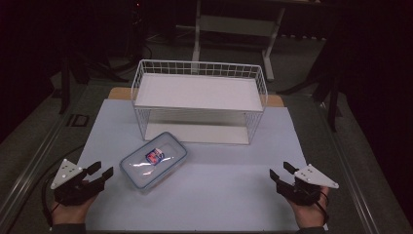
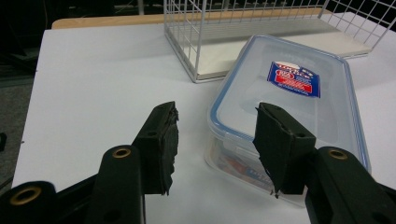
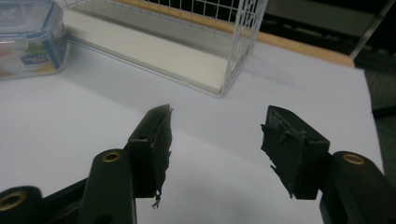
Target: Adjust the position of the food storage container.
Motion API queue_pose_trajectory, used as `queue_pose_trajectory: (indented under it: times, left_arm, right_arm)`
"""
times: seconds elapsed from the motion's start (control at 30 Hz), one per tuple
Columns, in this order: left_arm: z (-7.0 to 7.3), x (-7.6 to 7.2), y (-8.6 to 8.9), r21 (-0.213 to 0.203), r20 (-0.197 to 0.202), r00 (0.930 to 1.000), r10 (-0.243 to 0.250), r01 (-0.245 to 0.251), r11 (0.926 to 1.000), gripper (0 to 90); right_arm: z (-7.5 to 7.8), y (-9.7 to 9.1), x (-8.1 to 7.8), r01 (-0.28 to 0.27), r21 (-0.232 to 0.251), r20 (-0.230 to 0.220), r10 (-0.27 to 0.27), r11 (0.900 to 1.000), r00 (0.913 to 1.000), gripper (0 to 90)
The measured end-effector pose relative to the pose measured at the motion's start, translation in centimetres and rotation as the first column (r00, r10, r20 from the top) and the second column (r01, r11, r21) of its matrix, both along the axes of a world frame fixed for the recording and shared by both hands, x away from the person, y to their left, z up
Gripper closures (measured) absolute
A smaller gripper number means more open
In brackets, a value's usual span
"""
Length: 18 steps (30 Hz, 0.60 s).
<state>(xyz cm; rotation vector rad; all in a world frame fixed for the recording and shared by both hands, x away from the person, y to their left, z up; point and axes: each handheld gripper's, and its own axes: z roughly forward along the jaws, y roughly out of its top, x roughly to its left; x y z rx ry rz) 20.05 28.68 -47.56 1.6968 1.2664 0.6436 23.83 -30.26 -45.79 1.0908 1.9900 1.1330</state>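
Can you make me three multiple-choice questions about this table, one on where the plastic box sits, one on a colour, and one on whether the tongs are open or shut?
1. Where is the lidded plastic box?
A. On the wire rack's top shelf
B. On the white sheet in front of the wire rack
C. On the floor

2. What colour is the seal around the box lid?
A. Blue
B. Green
C. Yellow

3. How do the left tongs and right tongs stand?
A. Both clamped on the box
B. Left shut, right open
C. Both open and holding nothing

Answers:
1 B, the box rests on the white sheet just in front of the wire rack.
2 A, a blue line runs round the clear lid.
3 C, each gripper view shows a bare gap between the jaws.
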Motion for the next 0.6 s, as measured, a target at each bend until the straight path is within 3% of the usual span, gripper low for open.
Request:
queue_pose_trajectory:
  times: [0.13,0.37,0.6]
  left_arm:
    - [0.0,0.1,-0.1,0.006,0.0,1.0,0.002,-0.002,1.0,48.7]
    - [-0.4,0.2,-0.1,-0.002,-0.015,0.9998,0.011,-0.011,0.9999,49.3]
    - [-1.0,1.0,-0.1,-0.015,-0.048,0.9988,0.012,-0.012,0.9998,68.6]
  right_arm:
    - [-0.1,0.2,0.0,0.0,-0.013,0.002,0.0,0.9999,1.0,42.4]
    - [0.0,-0.2,0.1,0.019,0.005,0.013,-0.019,0.9998,0.9997,42.4]
    - [0.0,0.0,0.0,0.012,0.001,0.014,-0.012,0.9999,0.9998,42.6]
